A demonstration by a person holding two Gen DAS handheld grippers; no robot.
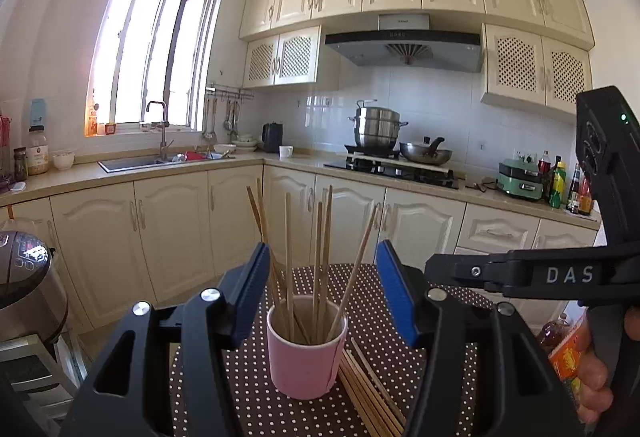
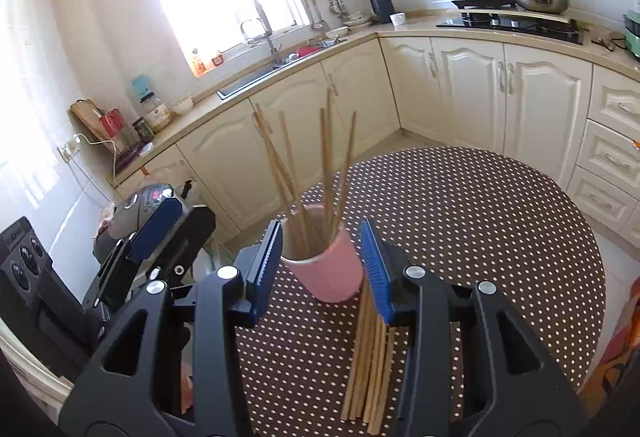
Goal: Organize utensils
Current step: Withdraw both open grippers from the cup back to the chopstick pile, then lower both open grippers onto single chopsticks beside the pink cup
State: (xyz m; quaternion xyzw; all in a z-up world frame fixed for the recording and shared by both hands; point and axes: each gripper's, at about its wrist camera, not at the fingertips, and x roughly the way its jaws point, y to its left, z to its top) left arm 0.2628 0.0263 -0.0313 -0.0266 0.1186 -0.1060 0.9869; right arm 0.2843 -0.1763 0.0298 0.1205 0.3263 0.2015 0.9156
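A pink cup (image 1: 306, 353) stands on the round brown polka-dot table (image 1: 248, 397) with several wooden chopsticks (image 1: 320, 257) upright in it. A bundle of loose chopsticks (image 1: 372, 393) lies on the table to its right. My left gripper (image 1: 324, 297) is open and empty, its blue pads either side of the cup, nearer the camera. In the right wrist view the cup (image 2: 326, 269) sits just ahead of my open, empty right gripper (image 2: 320, 269), and the loose chopsticks (image 2: 370, 353) lie below its right finger. The left gripper shows at the left (image 2: 156, 233).
Cream kitchen cabinets and a counter run behind the table, with a sink (image 1: 160, 157), a stove with pots (image 1: 392, 157) and bottles (image 1: 568, 185). A rice cooker (image 1: 24, 277) stands left of the table. An orange package (image 1: 568, 357) is at the right.
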